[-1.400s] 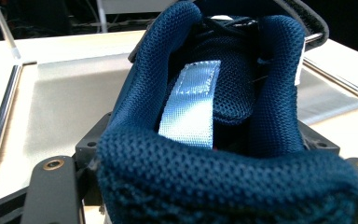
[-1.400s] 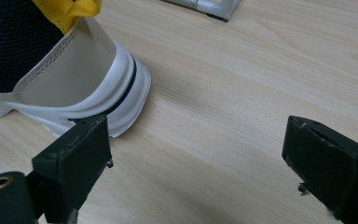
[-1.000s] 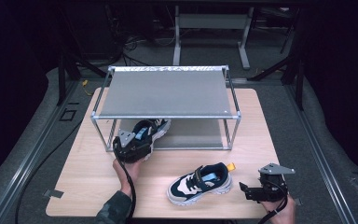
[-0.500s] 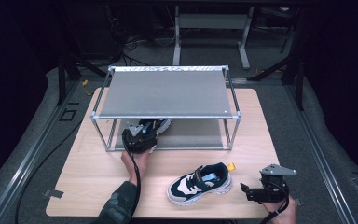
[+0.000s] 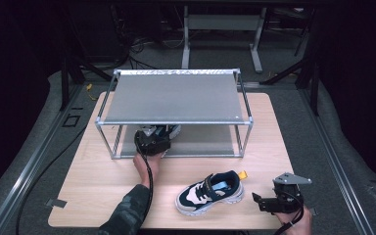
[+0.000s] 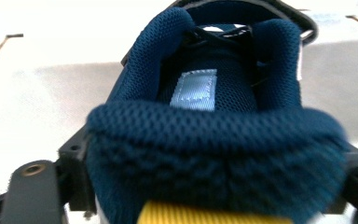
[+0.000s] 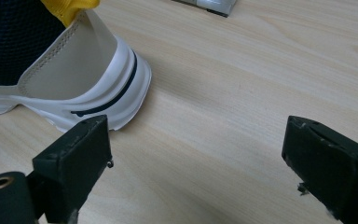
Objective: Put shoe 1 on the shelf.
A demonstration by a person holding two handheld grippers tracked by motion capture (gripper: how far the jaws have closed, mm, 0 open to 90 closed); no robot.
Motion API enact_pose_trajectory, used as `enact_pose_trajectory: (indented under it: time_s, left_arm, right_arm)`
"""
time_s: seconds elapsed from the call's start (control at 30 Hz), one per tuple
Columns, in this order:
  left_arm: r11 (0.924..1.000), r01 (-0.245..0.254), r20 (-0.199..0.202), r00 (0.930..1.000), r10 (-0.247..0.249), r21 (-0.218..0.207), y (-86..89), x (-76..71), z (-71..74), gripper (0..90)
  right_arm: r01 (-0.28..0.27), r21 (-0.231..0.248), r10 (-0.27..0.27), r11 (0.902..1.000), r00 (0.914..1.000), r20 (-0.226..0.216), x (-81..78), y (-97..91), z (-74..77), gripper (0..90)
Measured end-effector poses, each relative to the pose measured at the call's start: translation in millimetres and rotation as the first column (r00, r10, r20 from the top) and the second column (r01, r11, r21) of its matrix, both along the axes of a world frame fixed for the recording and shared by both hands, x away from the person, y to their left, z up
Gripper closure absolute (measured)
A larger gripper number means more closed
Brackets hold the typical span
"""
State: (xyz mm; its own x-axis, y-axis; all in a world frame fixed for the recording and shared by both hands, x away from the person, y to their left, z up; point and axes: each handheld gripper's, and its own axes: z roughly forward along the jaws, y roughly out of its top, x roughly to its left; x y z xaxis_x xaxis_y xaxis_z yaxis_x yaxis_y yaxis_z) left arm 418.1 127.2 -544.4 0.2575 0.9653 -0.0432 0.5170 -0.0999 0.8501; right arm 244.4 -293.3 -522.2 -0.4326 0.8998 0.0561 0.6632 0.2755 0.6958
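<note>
The left gripper (image 5: pixel 152 138) is seen at the rack's (image 5: pixel 176 96) lower shelf, its jaws just opened wider, a navy sneaker's (image 6: pixel 214 126) heel between them. The right gripper (image 5: pixel 267 201) is held wide open and empty, just beside the second sneaker (image 5: pixel 209 192) on the worktop (image 5: pixel 98 181).

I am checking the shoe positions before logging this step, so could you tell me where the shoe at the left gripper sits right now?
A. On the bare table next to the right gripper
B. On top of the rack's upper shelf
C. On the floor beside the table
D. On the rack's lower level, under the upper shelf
D: in the high view the shoe at the left gripper lies under the rack's upper shelf, on the lower level.
</note>
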Motion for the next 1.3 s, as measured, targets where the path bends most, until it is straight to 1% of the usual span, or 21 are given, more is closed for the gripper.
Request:
enact_pose_trajectory:
  time_s: [0.07, 0.1, 0.13, 0.17, 0.2, 0.27, 0.3, 0.33, 0.37, 0.4, 0.43, 0.47, 0.6, 0.67, 0.73, 0.77, 0.87, 1.0, 1.13, 1.2, 1.3]
  left_arm:
    - [0.9996, 0.011, 0.035, 0.9993, -0.010, -0.026, 3.0, -6.0, 3.5, 15.2]
    - [0.9992, -0.003, 0.045, 0.9990, 0.005, -0.039, 4.7, -10.7, 5.8, 15.2]
    - [0.9992, 0.016, 0.044, 0.9989, -0.014, -0.038, 7.6, -14.9, 7.8, 15.3]
    - [0.9988, 0.014, 0.053, 0.9985, -0.011, -0.046, 8.8, -19.6, 8.9, 15.5]
    - [0.9987, 0.029, 0.064, 0.9976, -0.027, -0.041, 11.4, -27.3, 9.6, 16.2]
    - [0.9989, 0.030, 0.066, 0.9975, -0.027, -0.035, 12.5, -29.6, 7.9, 18.2]
    - [0.9992, 0.026, 0.063, 0.9977, -0.024, -0.031, 13.4, -29.8, 6.3, 22.0]
    - [0.9984, 0.034, 0.051, 0.9982, -0.031, -0.045, 15.4, -29.2, 3.7, 24.4]
    - [0.9991, 0.013, 0.044, 0.9990, -0.011, -0.041, 15.3, -28.1, 0.7, 26.9]
    - [0.9991, 0.013, 0.044, 0.9990, -0.011, -0.041, 15.3, -28.1, 0.7, 27.8]
    - [0.9992, -0.016, 0.050, 0.9986, 0.018, -0.038, 12.1, -27.0, -0.6, 28.5]
    - [0.9992, -0.016, 0.050, 0.9986, 0.018, -0.038, 12.1, -27.0, -0.6, 29.2]
    - [0.9958, -0.088, 0.074, 0.9932, 0.089, -0.025, 0.6, -24.2, -4.4, 29.6]
    - [0.9934, -0.112, 0.076, 0.9906, 0.114, -0.027, -5.5, -22.6, -5.5, 29.4]
    - [0.9900, -0.137, 0.063, 0.9882, 0.139, -0.032, -13.7, -18.8, -5.2, 28.2]
    - [0.9900, -0.137, 0.063, 0.9882, 0.139, -0.032, -13.7, -18.8, -5.2, 27.7]
    - [0.9942, -0.095, 0.057, 0.9936, 0.098, -0.050, -16.3, -20.9, -3.9, 27.7]
    - [0.9953, -0.068, 0.039, 0.9967, 0.071, -0.069, -13.4, -25.3, -5.4, 26.8]
    - [0.9966, -0.042, 0.033, 0.9985, 0.045, -0.070, -10.8, -28.3, -5.2, 27.4]
    - [0.9959, -0.027, 0.033, 0.9990, 0.030, -0.087, -12.2, -28.7, -5.3, 27.6]
    - [0.9966, 0.007, 0.024, 0.9997, -0.005, -0.082, -12.4, -28.5, -4.1, 29.0]
  right_arm:
    - [-0.003, 0.006, 0.003, 1.0000, 1.0000, -0.001, -0.6, 0.2, -0.4, 7.3]
    - [0.003, -0.001, -0.003, 1.0000, 1.0000, -0.001, -1.5, 0.9, -0.3, 7.3]
    - [-0.001, 0.005, 0.001, 1.0000, 1.0000, 0.000, -1.7, 1.0, -0.2, 7.3]
    - [-0.005, 0.008, 0.005, 1.0000, 1.0000, 0.001, -1.9, 1.1, -0.1, 7.4]
    - [-0.005, 0.010, 0.005, 0.9999, 1.0000, 0.003, -2.1, 1.3, 0.1, 7.4]
    - [-0.004, 0.012, 0.004, 0.9999, 1.0000, 0.004, -2.3, 1.6, 0.4, 7.5]
    - [-0.006, 0.013, 0.006, 0.9999, 1.0000, 0.004, -2.3, 1.5, 0.7, 7.6]
    - [-0.008, 0.015, 0.008, 0.9999, 1.0000, 0.003, -2.1, 1.6, 0.8, 7.7]
    - [-0.011, 0.012, 0.011, 0.9999, 0.9999, -0.003, -1.6, 1.9, 1.4, 7.8]
    - [-0.013, 0.011, 0.013, 0.9999, 0.9999, -0.004, -1.2, 2.1, 1.6, 7.9]
    - [-0.005, 0.011, 0.005, 0.9999, 1.0000, 0.003, -0.9, 2.9, 1.2, 8.0]
    - [-0.006, 0.009, 0.006, 0.9999, 1.0000, 0.003, -0.6, 3.1, 1.4, 8.3]
    - [-0.018, 0.015, 0.018, 0.9997, 0.9998, 0.004, -0.2, 4.1, 2.4, 8.4]
    - [-0.011, 0.013, 0.011, 0.9998, 0.9999, 0.005, -0.6, 4.8, 2.7, 8.4]
    - [-0.011, 0.015, 0.011, 0.9998, 0.9999, 0.007, 0.0, 4.6, 2.7, 8.4]
    - [-0.011, 0.015, 0.011, 0.9998, 0.9999, 0.007, 0.0, 4.6, 2.7, 8.4]
    - [-0.006, 0.015, 0.006, 0.9999, 0.9999, 0.013, 0.2, 4.6, 3.7, 8.3]
    - [-0.017, 0.023, 0.017, 0.9996, 0.9998, 0.011, -0.5, 4.2, 4.5, 8.3]
    - [-0.018, 0.027, 0.018, 0.9995, 0.9997, 0.013, 0.5, 5.0, 3.2, 8.3]
    - [-0.017, 0.034, 0.016, 0.9993, 0.9998, 0.014, 1.2, 5.8, 2.4, 8.3]
    - [-0.033, 0.041, 0.033, 0.9986, 0.9995, 0.005, 2.4, 7.5, 2.3, 8.4]
